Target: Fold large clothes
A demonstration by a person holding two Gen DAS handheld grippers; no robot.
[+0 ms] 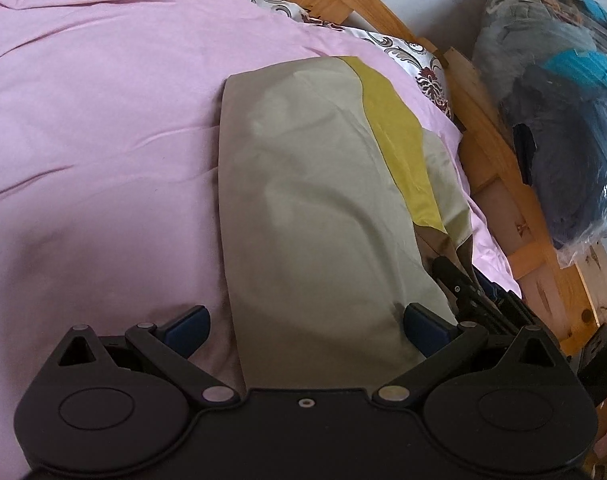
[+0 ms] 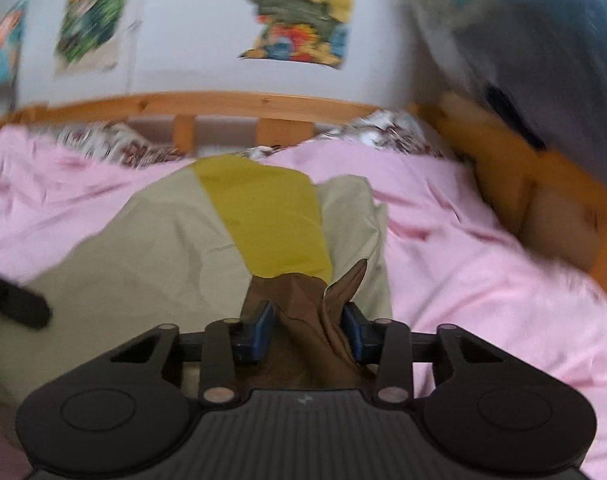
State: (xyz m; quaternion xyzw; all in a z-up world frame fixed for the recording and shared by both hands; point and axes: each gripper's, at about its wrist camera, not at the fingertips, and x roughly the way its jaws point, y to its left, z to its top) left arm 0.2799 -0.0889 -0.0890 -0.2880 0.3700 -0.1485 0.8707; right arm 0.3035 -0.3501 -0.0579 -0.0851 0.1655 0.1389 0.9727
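A large garment (image 1: pixel 315 208) in pale beige with a yellow panel (image 1: pixel 399 136) lies folded lengthwise on the pink bed sheet (image 1: pixel 103 120). My left gripper (image 1: pixel 305 322) is open, its blue pads spread wide, with the near end of the beige cloth lying between them. My right gripper (image 2: pixel 307 324) is shut on a bunched brown part of the garment (image 2: pixel 303 304), just below the yellow panel (image 2: pixel 267 216). The right gripper also shows at the garment's right edge in the left wrist view (image 1: pixel 475 288).
A wooden bed frame (image 1: pixel 503 184) runs along the right and far side of the bed (image 2: pixel 223 106). A patterned pillow (image 1: pixel 415 60) lies by the rail. A plastic bag of dark clothes (image 1: pixel 559 112) sits beyond the frame. Posters hang on the wall (image 2: pixel 299 12).
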